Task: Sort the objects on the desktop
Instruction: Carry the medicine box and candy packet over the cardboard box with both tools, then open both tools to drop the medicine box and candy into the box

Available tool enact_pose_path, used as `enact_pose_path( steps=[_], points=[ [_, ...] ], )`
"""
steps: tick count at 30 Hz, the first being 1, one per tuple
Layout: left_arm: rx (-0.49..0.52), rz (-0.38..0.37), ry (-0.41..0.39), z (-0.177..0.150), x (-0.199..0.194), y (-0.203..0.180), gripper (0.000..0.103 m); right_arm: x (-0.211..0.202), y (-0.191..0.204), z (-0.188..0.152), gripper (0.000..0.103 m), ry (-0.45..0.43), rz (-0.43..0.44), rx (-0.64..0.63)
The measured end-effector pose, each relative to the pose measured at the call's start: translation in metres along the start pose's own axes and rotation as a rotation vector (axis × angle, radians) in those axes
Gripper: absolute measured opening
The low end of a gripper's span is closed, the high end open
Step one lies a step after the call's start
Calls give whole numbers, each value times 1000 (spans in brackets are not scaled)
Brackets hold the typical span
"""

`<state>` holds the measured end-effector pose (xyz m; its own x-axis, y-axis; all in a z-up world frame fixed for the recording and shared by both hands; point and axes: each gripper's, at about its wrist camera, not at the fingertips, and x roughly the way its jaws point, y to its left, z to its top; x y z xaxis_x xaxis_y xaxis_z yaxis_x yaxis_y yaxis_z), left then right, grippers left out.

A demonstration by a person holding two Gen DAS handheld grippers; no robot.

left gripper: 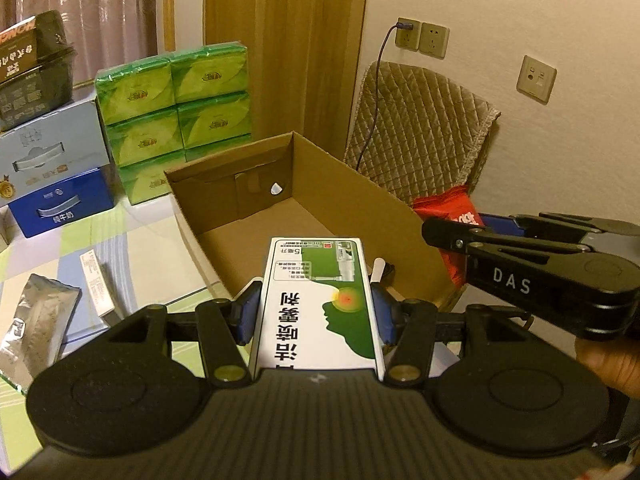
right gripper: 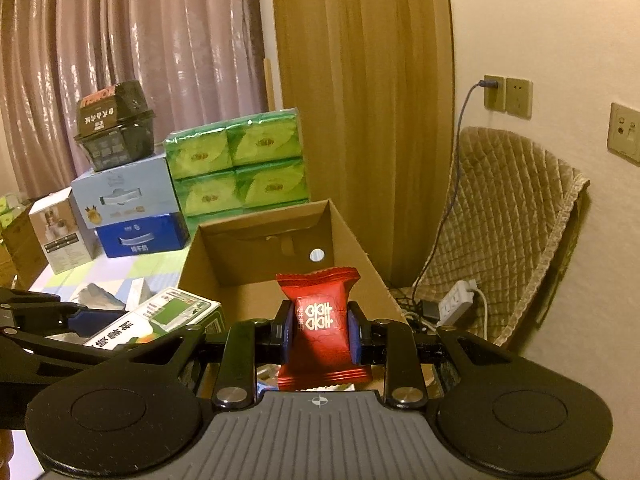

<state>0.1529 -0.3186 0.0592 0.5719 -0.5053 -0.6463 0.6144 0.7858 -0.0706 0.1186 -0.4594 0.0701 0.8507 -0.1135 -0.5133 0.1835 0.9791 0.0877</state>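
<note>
- Between the blue pads of the left tongs: a white-and-green medicine box, pinched by its long sides, held just short of the near rim of the open cardboard box.
- Between the pads of the right tongs: a red candy packet, clamped at its waist, upright, crimped ends above and below, likewise in front of the cardboard box's near rim.
- Left of the tongs, on the checked table: a silver foil pouch and a small white carton, close together.
- Behind the cardboard box: stacked green tissue packs, with blue and pale-blue cartons to their left.
- Farthest right, against the wall: a chair with a quilted cover and a cable running up to a wall socket.
</note>
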Motion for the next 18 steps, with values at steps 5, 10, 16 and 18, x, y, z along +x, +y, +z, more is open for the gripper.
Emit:
enact_pose_path(
  steps=[5, 10, 16, 18],
  points=[
    [-11, -9, 3, 4, 11, 1, 51, 11, -4, 2, 24, 14, 0, 7],
    [-26, -17, 3, 12, 22, 4, 51, 26, -10, 4, 24, 38, -6, 16],
    [-48, -20, 6, 18, 35, 8, 51, 39, -17, 4, 24, 57, -8, 30],
    [-55, -20, 7, 19, 40, 9, 51, 42, -19, 4, 24, 60, -9, 35]
  ],
)
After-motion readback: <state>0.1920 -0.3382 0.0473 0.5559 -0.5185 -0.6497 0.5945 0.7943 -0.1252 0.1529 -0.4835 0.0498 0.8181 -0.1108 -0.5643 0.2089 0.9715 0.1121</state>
